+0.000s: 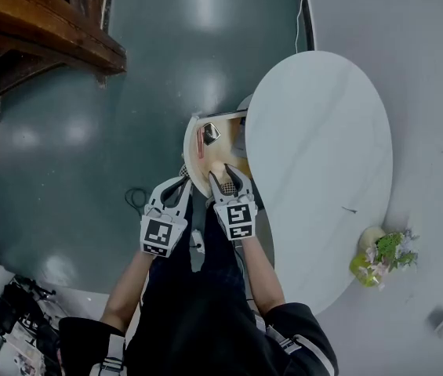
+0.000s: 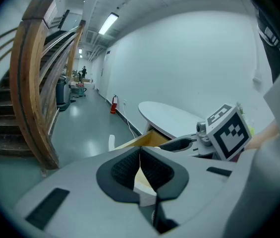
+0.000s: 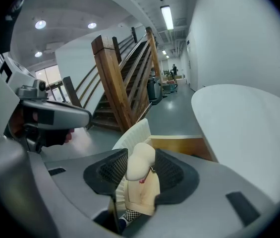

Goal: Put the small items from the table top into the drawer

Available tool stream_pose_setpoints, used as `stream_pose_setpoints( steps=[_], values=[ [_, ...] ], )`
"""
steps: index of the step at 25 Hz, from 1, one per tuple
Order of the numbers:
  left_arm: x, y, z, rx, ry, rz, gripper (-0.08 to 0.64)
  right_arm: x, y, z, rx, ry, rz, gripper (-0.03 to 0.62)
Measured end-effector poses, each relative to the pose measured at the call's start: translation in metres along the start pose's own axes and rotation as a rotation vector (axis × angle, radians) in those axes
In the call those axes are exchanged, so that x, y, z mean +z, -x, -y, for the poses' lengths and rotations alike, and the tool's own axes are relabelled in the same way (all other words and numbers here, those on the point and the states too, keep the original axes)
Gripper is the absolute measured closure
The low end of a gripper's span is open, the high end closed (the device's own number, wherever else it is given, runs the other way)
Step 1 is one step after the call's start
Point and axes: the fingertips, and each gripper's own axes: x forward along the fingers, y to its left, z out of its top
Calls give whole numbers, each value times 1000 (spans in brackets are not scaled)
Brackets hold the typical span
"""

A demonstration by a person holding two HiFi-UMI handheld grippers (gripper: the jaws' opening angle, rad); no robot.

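Observation:
The white oval table top [image 1: 323,171] has a drawer [image 1: 192,151] with a curved white front pulled out at its left side. A small shiny dark item [image 1: 210,133] lies inside the drawer. My right gripper [image 1: 223,175] hangs over the drawer's near end, shut on a cream soft toy [image 1: 218,168]. In the right gripper view the toy [image 3: 140,182] stands upright between the pads of the right gripper [image 3: 142,166], above the drawer's wooden inside [image 3: 179,145]. My left gripper [image 1: 171,191] is just left of the drawer front, its jaws together and empty [image 2: 140,167].
A bunch of green and yellow flowers [image 1: 382,253] sits by the table's near right edge. A wooden staircase [image 1: 41,30] rises at the far left. A dark cable [image 1: 135,200] lies on the grey floor, and clutter [image 1: 9,319] fills the near left corner.

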Motion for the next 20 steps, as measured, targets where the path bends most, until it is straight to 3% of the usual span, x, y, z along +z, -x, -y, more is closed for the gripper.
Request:
stream_pose_setpoints(
  steps=[20],
  values=[
    [-4,7,-26,34,14,-11,538,-52,-98,24,-31,-9,-195,399]
  ],
)
